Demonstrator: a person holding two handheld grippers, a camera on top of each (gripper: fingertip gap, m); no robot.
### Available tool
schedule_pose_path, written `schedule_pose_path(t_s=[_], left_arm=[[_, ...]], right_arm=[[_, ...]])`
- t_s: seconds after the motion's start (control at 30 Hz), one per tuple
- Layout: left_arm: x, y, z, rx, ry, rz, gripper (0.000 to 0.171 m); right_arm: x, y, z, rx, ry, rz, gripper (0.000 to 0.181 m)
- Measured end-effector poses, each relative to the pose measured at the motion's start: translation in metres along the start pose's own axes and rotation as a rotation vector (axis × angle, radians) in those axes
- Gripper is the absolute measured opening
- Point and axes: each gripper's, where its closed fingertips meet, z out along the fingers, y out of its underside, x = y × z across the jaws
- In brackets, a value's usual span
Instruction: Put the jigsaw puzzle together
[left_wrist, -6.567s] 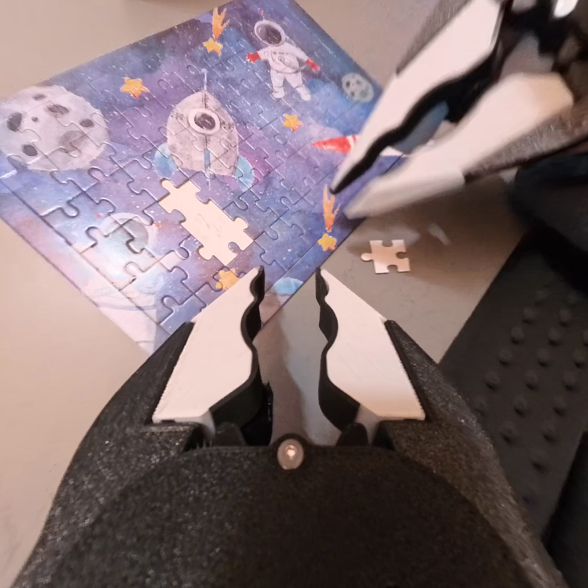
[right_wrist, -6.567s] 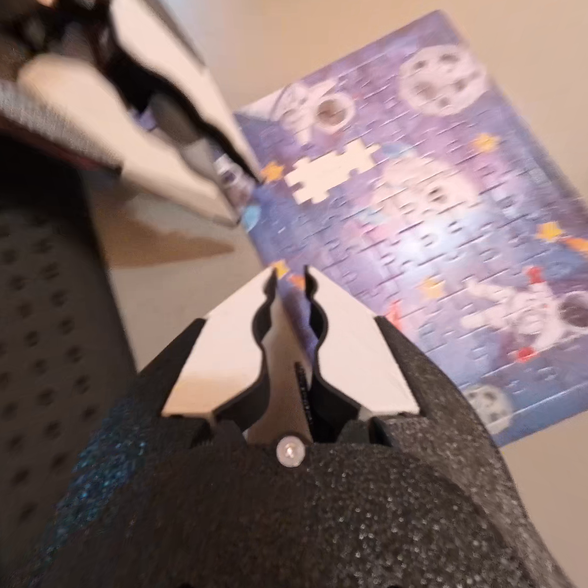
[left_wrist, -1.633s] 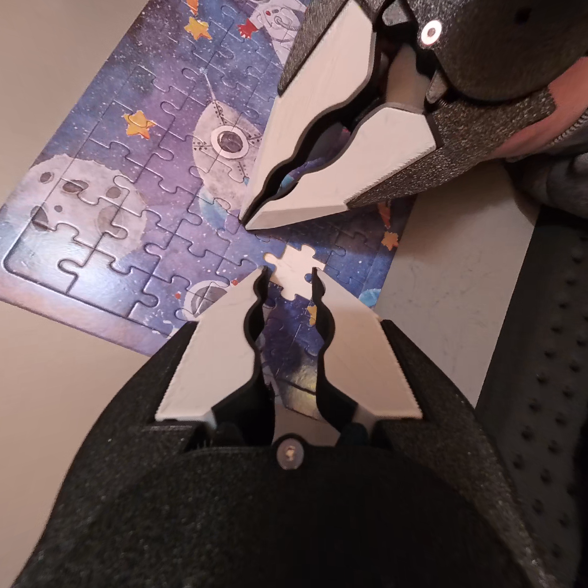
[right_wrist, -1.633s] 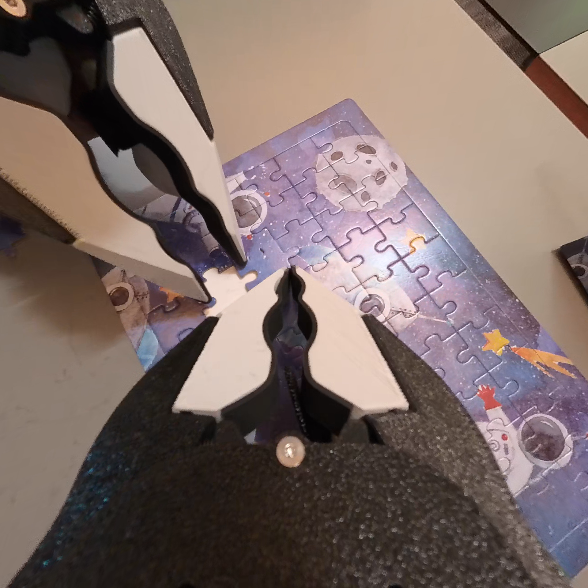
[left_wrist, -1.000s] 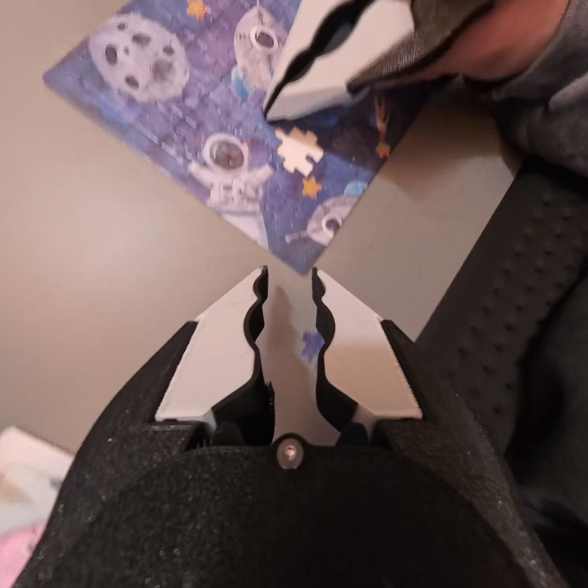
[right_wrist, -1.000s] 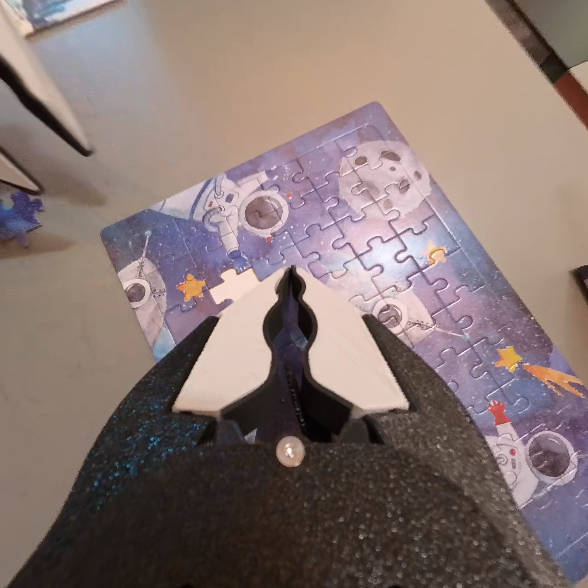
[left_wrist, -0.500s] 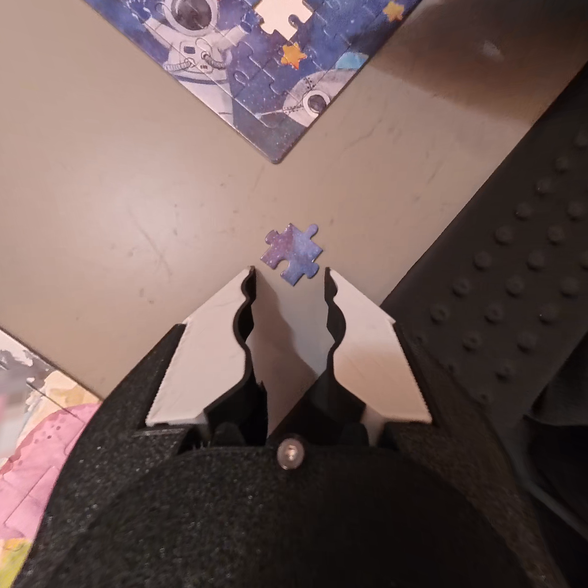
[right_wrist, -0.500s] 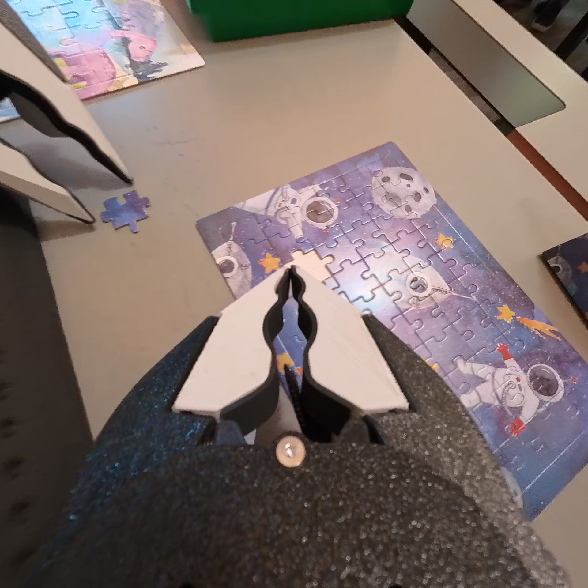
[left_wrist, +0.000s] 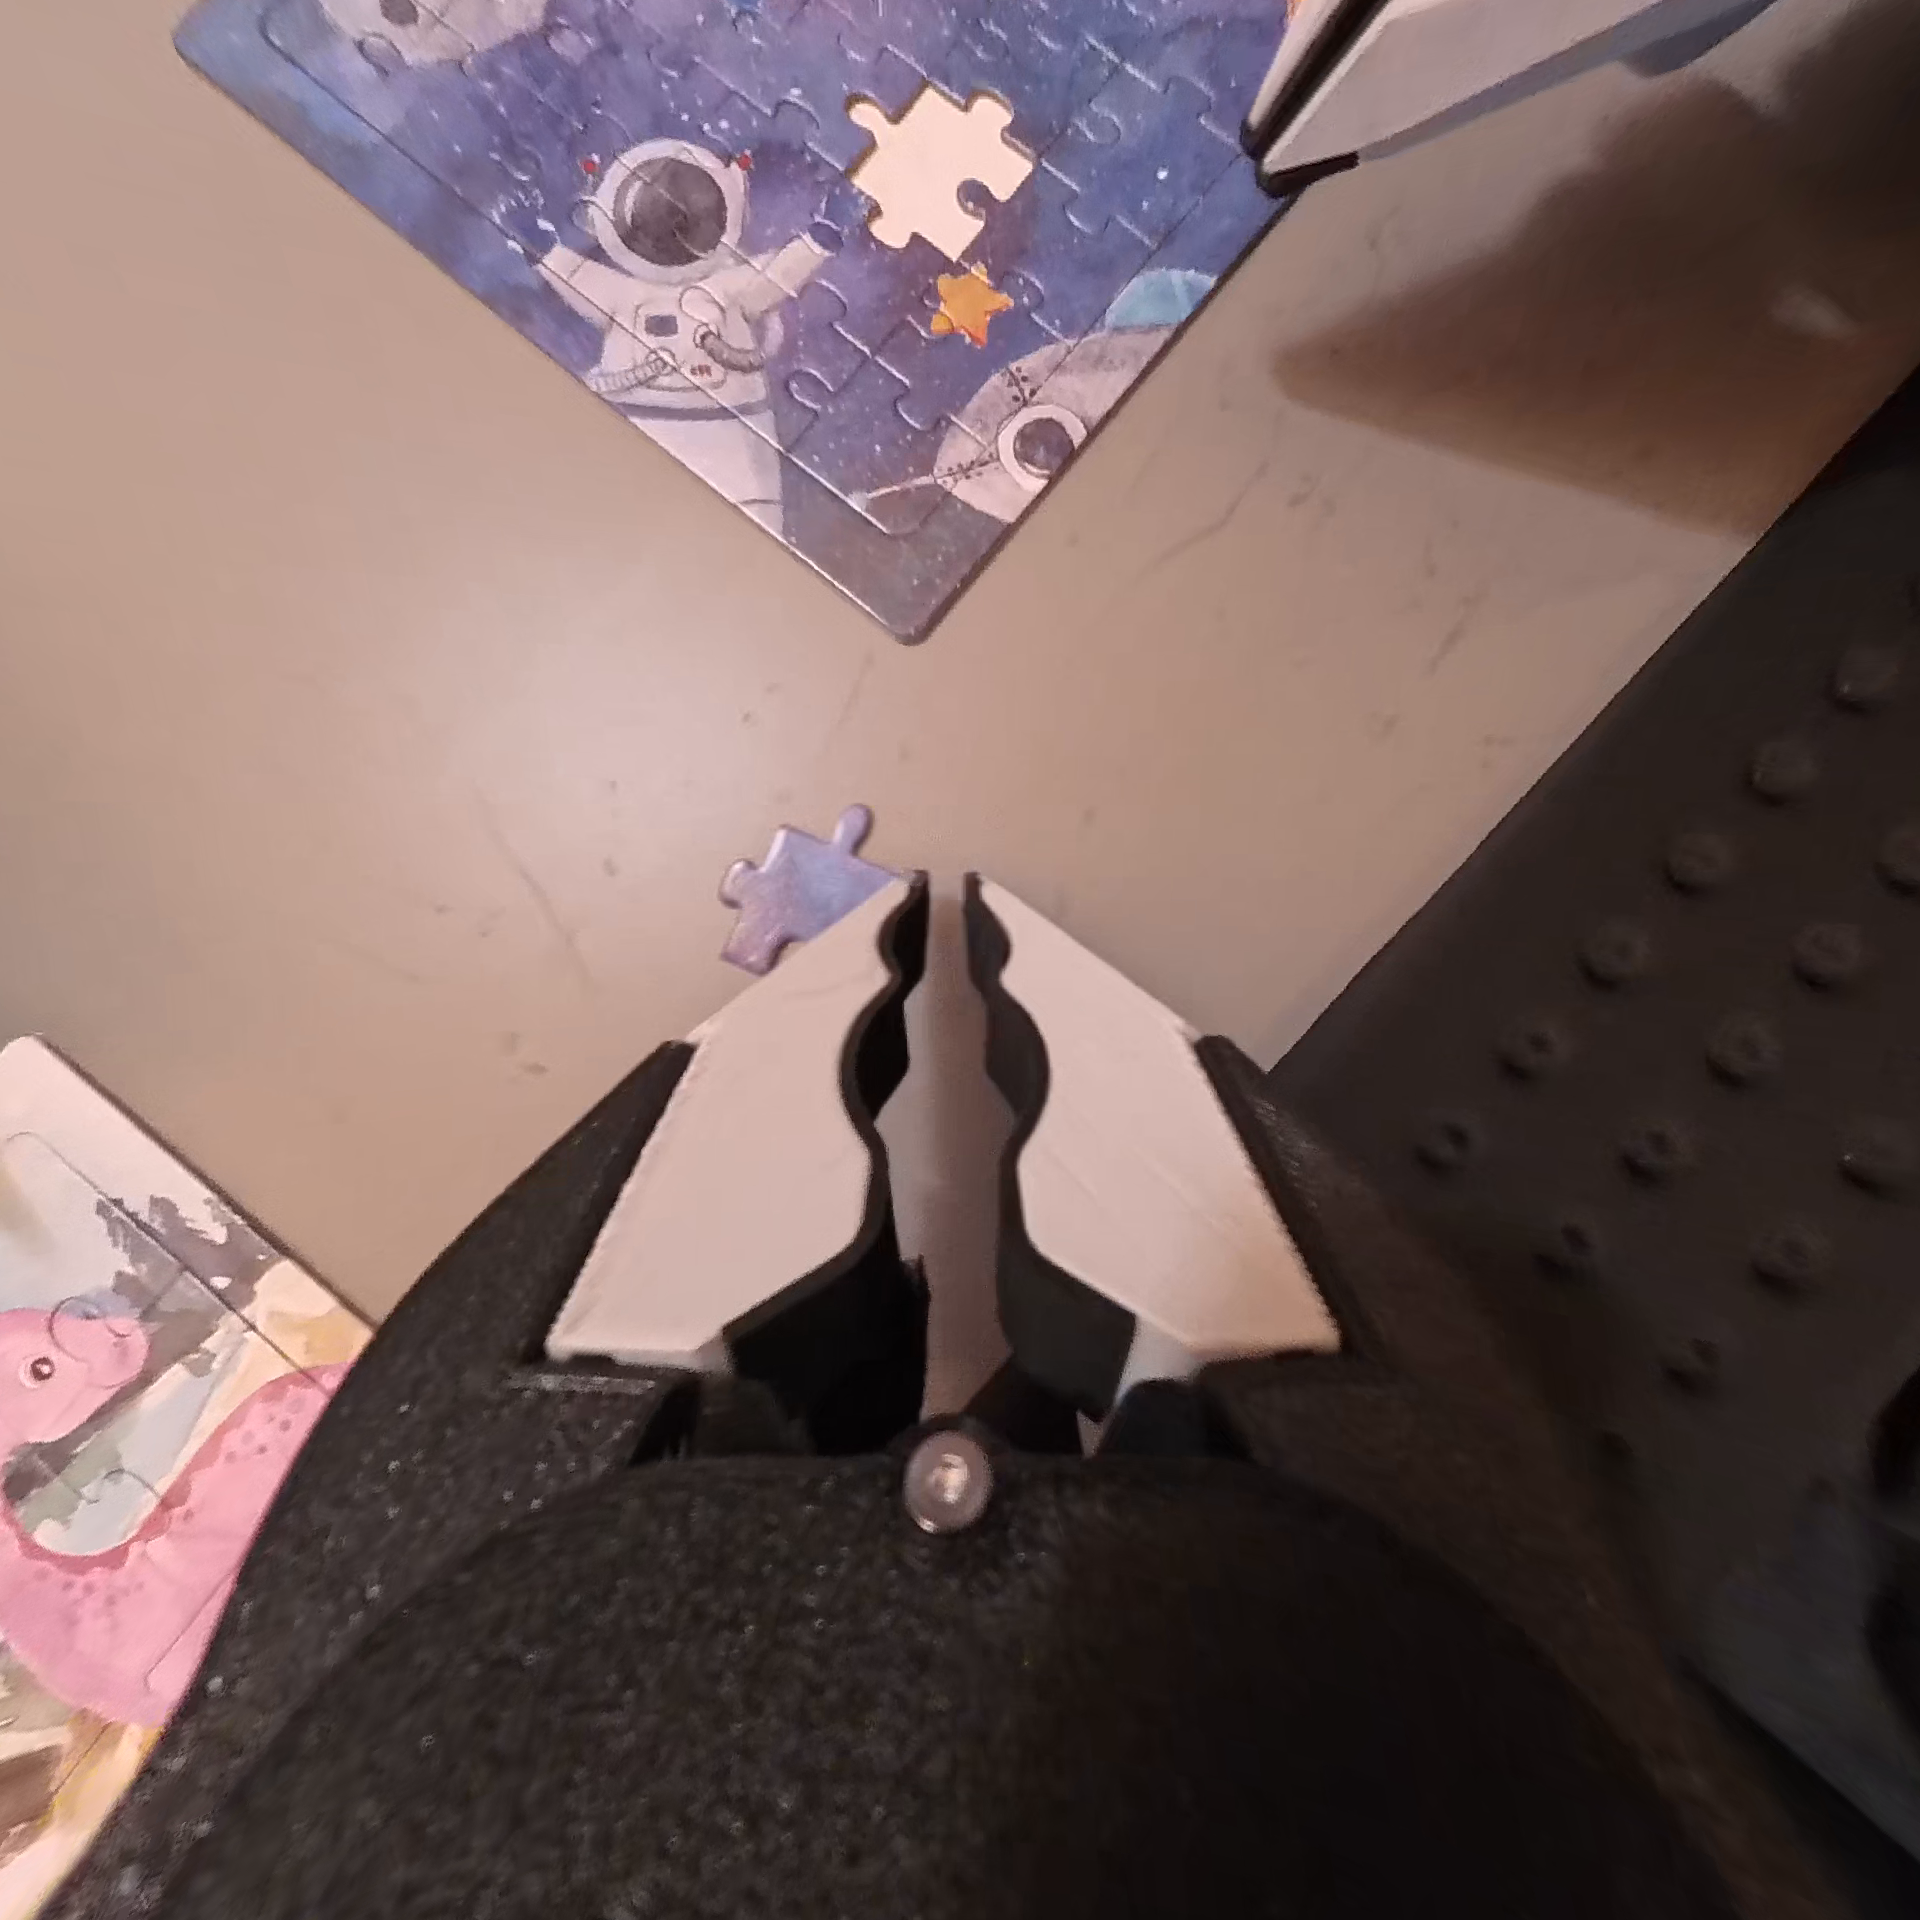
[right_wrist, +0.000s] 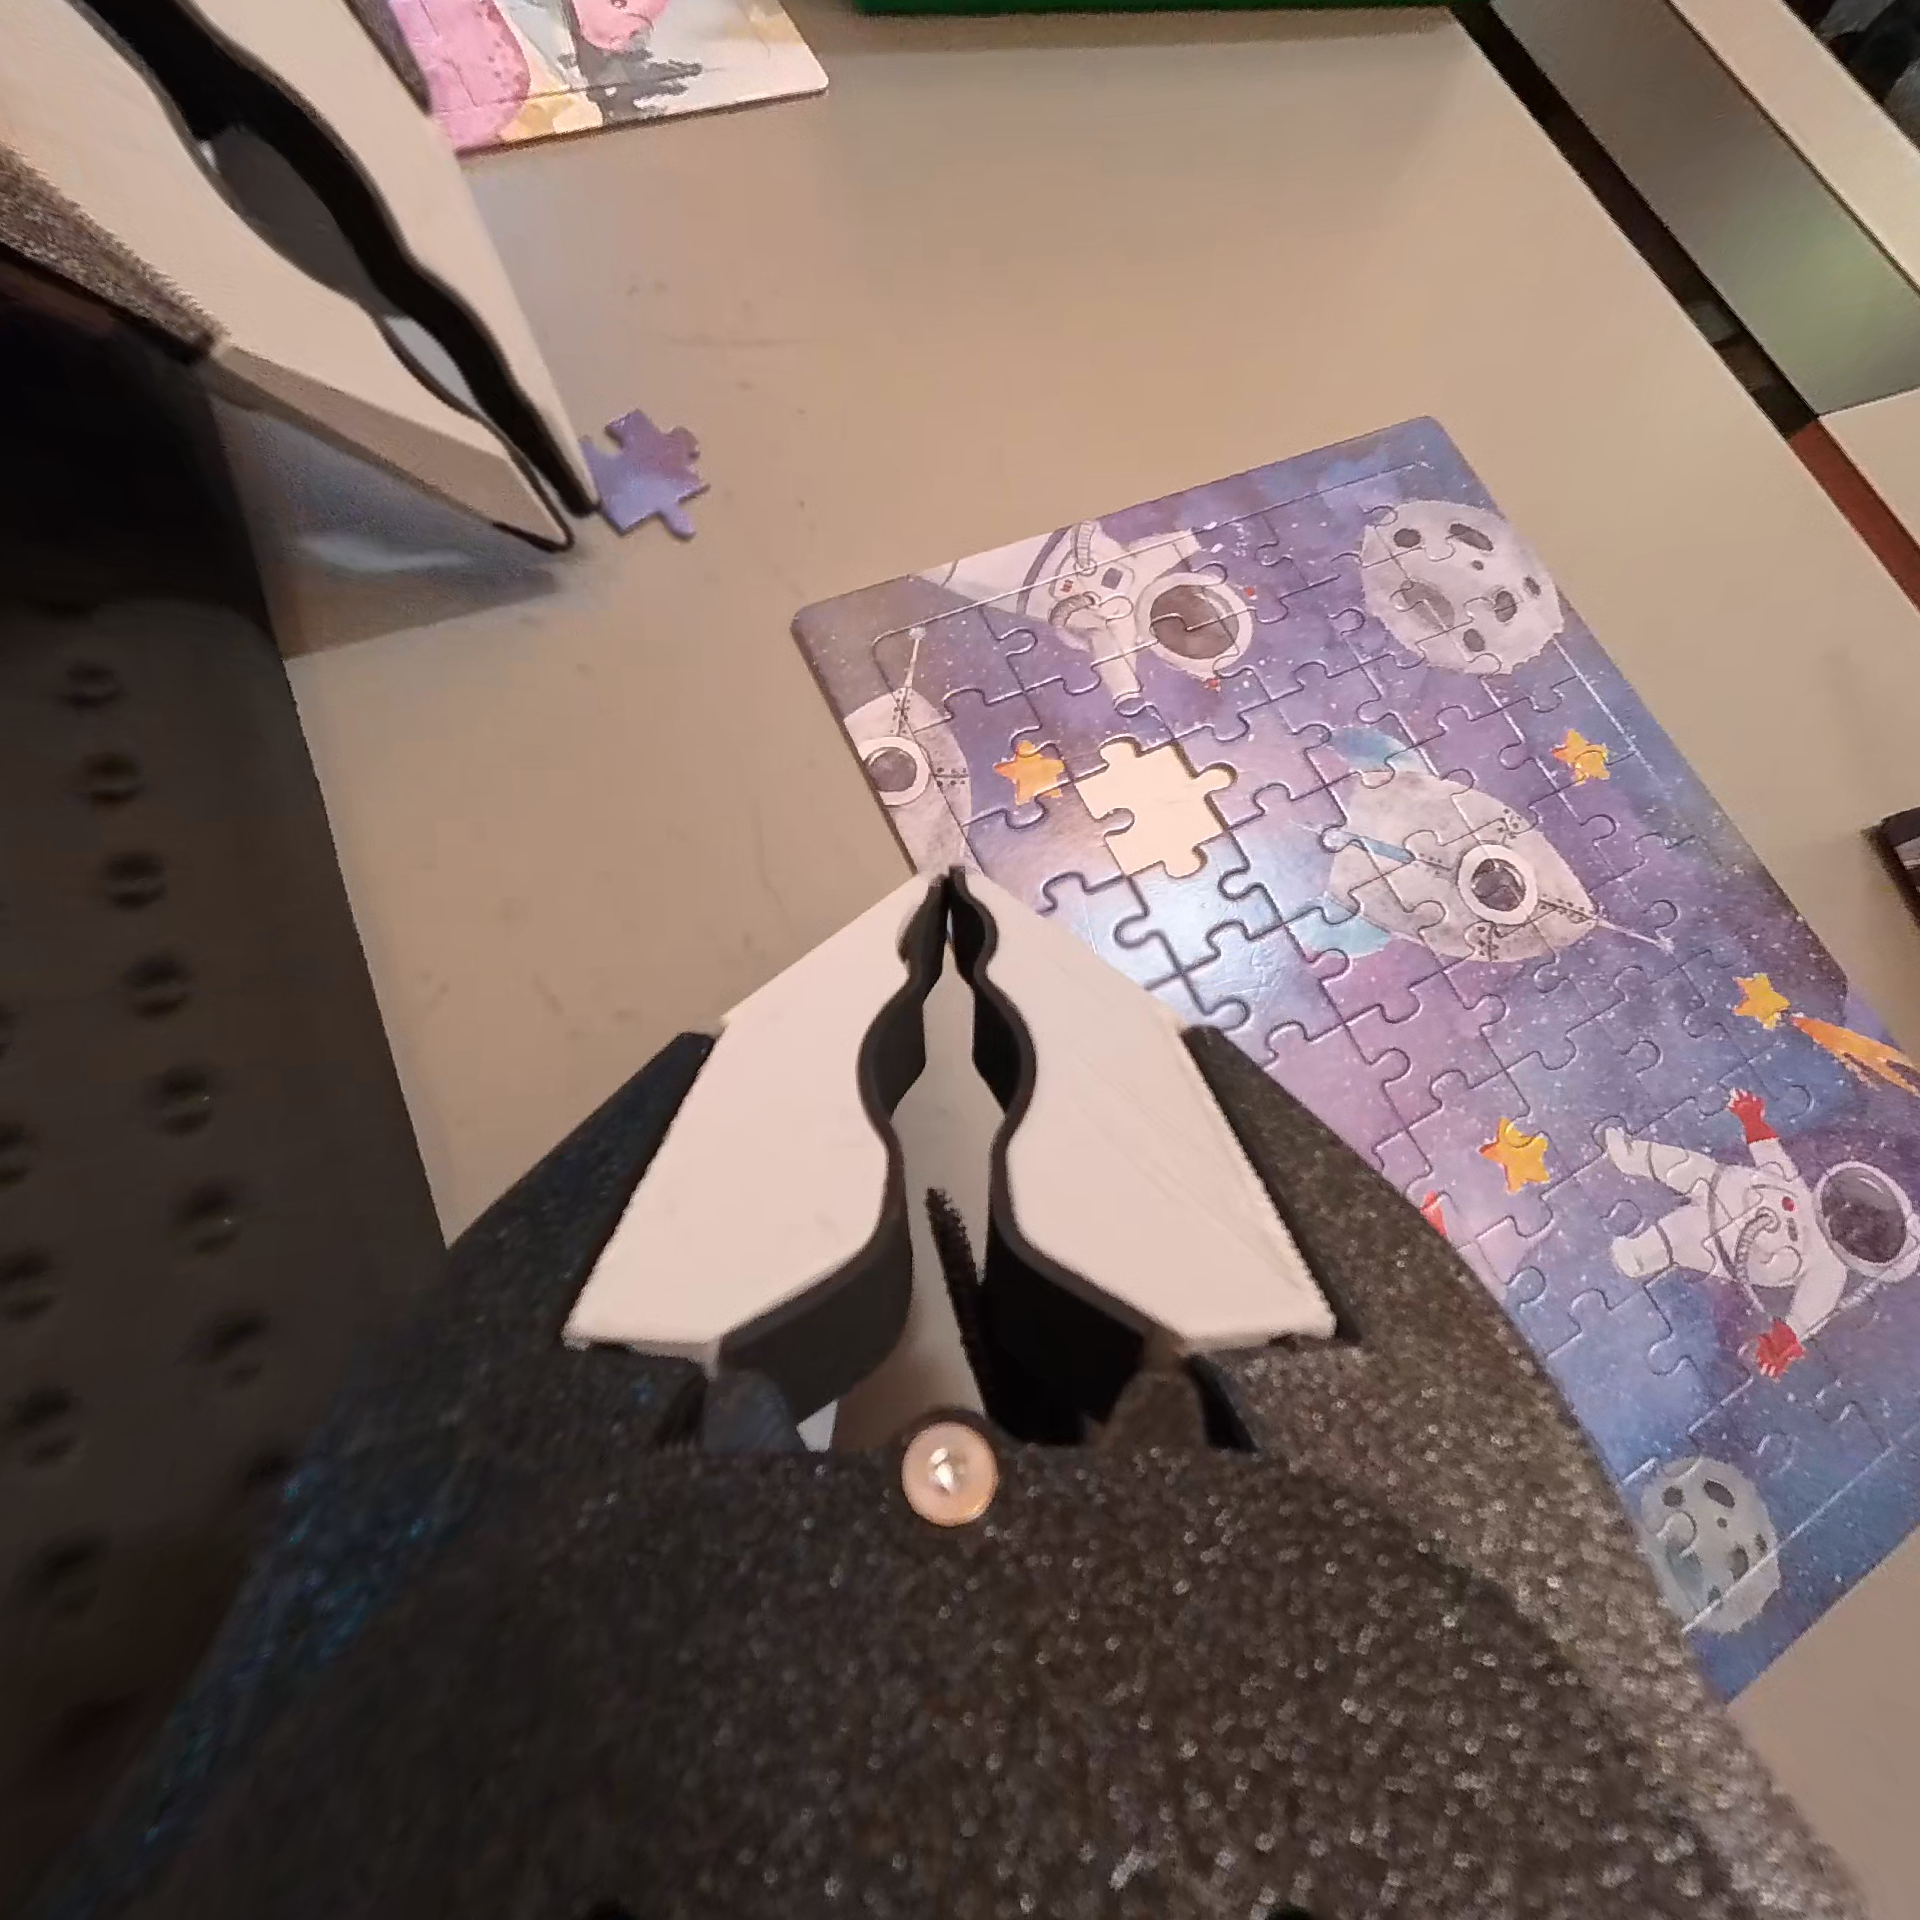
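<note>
My left gripper (left_wrist: 943, 881), nearly pressed together, touches the loose puzzle piece (left_wrist: 798, 900); my right gripper (right_wrist: 948, 883) is closed, empty.

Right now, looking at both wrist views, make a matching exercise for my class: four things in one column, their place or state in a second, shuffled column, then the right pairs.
Things
1. loose puzzle piece
2. space puzzle
3. right gripper
4. pink puzzle

Places or states
A. fingers pressed together, holding nothing
B. lies flat with one white gap
C. at the picture's edge, only partly seen
D. on the bare table at the left gripper's tips

Pairs: 1-D, 2-B, 3-A, 4-C
</note>
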Motion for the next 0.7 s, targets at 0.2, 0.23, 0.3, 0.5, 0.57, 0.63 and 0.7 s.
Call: schedule_pose_path(t_s=[0.2, 0.23, 0.3, 0.5, 0.57, 0.63, 0.7], left_arm=[[-0.012, 0.004, -0.013, 0.009, 0.008, -0.050, 0.022], [-0.018, 0.007, -0.016, 0.008, -0.001, -0.063, 0.024], [-0.028, 0.012, -0.017, 0.009, -0.008, -0.054, 0.032], [-0.029, 0.013, -0.010, 0.093, 0.202, 0.160, 0.040], [-0.035, 0.020, -0.006, 0.054, 0.233, 0.204, 0.040], [-0.037, 0.017, -0.004, 0.068, 0.265, 0.213, 0.040], [-0.036, 0.015, -0.001, 0.077, 0.279, 0.220, 0.039]], right_arm=[[0.002, 0.004, -0.001, -0.004, -0.026, 0.026, 0.000], [0.002, 0.003, 0.000, 0.000, -0.030, 0.027, 0.000], [0.001, 0.001, 0.003, 0.010, -0.042, 0.027, 0.000], [-0.002, -0.003, 0.005, 0.047, -0.073, 0.038, 0.000], [0.000, -0.001, 0.003, 0.053, -0.068, 0.044, 0.000], [0.002, 0.001, 0.001, 0.063, -0.061, 0.060, 0.000], [0.005, 0.002, 0.000, 0.067, -0.057, 0.076, 0.000]])
